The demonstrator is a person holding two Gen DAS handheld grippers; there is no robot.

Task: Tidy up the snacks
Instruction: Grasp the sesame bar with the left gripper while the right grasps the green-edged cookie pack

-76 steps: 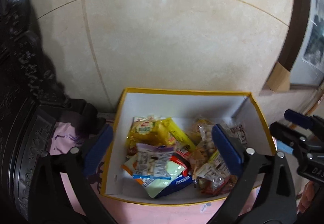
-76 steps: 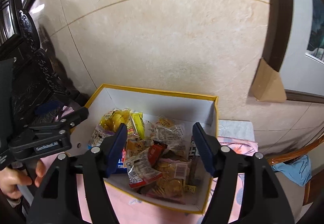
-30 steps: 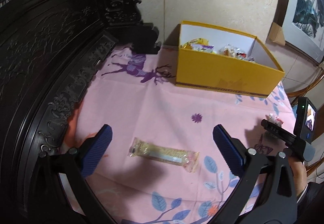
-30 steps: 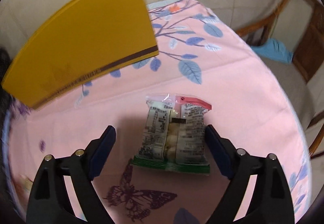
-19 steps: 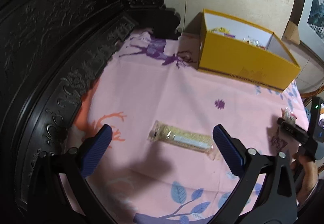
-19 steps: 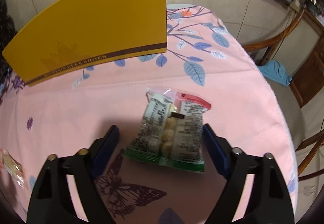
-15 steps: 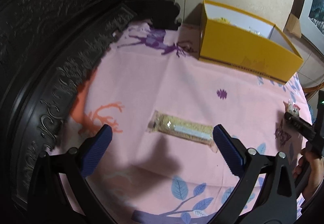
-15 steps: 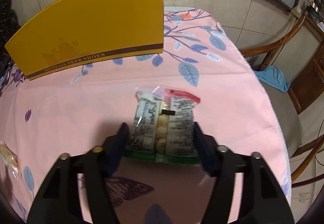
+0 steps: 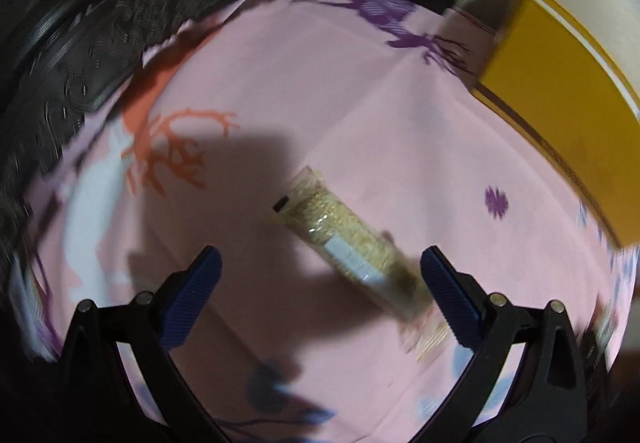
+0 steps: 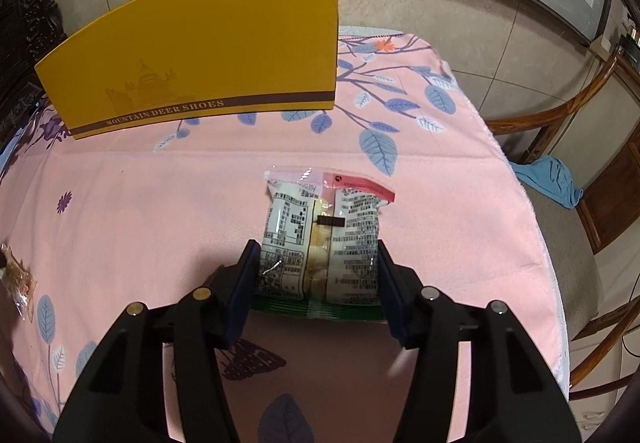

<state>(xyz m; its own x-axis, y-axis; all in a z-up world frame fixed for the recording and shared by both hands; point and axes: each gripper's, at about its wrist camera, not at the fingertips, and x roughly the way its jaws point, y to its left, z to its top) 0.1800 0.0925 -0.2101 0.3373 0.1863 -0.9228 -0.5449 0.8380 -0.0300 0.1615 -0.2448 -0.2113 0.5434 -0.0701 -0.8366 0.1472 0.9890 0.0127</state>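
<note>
Your right gripper (image 10: 314,275) has just been closing: its jaws, wide either side of the white snack packet (image 10: 320,243) a second ago, now press on both its edges, packet flat on the pink tablecloth (image 10: 160,203) near the yellow box (image 10: 208,43). Your left gripper (image 9: 320,275) has dropped closer, jaws wide open, the long seed bar (image 9: 352,255) lying slantwise between them, untouched. Right looks ready to lift; left needs squaring first.

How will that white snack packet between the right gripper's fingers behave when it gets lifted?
The snack packet looks like thin, glossy film, so probably light and slippery. The right gripper pinches its sides, so it may crumple. The loose round pieces inside could shift.
</note>
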